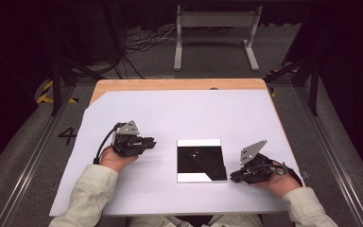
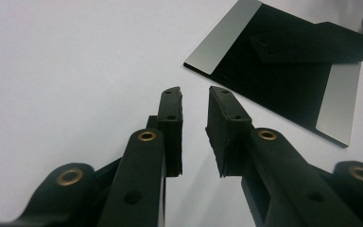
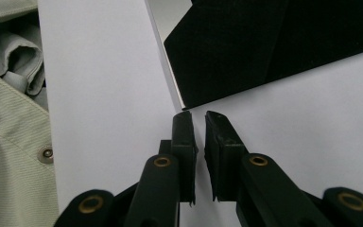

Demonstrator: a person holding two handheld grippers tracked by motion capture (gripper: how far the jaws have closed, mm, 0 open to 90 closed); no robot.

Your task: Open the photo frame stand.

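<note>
A square mirror-like plate (image 1: 201,161) lies flat on the white sheet (image 1: 179,113), reflecting mostly black with pale strips along its edges. My left gripper (image 1: 151,142) rests to its left, pointing toward it. Its jaws stand apart with nothing between them. In the left gripper view the left gripper (image 2: 194,94) faces the plate (image 2: 283,71) from a short way off. My right gripper (image 1: 234,177) sits at the plate's near right corner. In the right gripper view the right gripper (image 3: 198,116) shows a slim gap between its pads, just short of the plate's corner (image 3: 182,104), holding nothing.
The white sheet covers a wooden table (image 1: 170,84). Beyond the table a grey metal stand (image 1: 215,28) and loose cables (image 1: 142,42) sit on the floor. A pale sleeve (image 3: 9,142) lies close beside the right gripper.
</note>
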